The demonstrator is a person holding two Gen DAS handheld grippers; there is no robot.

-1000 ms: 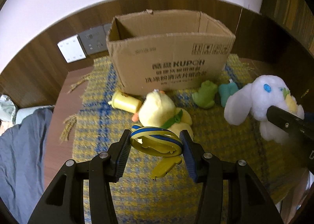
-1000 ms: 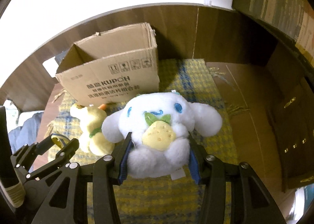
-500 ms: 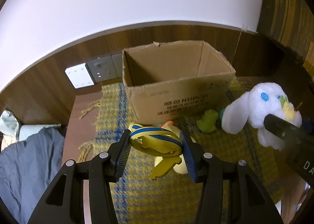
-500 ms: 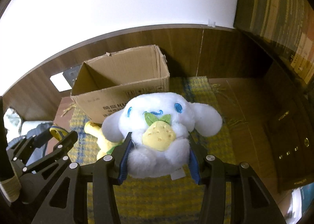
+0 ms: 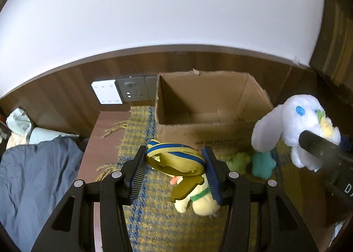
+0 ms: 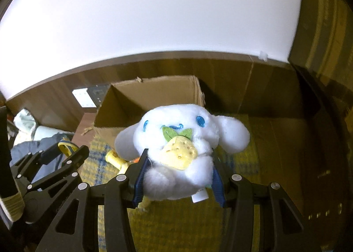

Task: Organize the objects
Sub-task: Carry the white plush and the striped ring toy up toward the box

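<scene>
White plush (image 6: 181,141), blue eyes; yellow-blue striped toy (image 5: 174,159); brown cardboard box (image 5: 209,102); yellow-blue checked mat (image 5: 158,225)

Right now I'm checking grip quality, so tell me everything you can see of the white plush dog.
The white plush dog is fluffy white fabric with long floppy ears, blue stitched eyes and mouth, and a yellow strawberry-like piece with green leaves at its chest. A white tag hangs below it. It is upright, facing the camera, squeezed at its body between the blue pads of the right gripper, lifted in front of the open cardboard box.
</scene>
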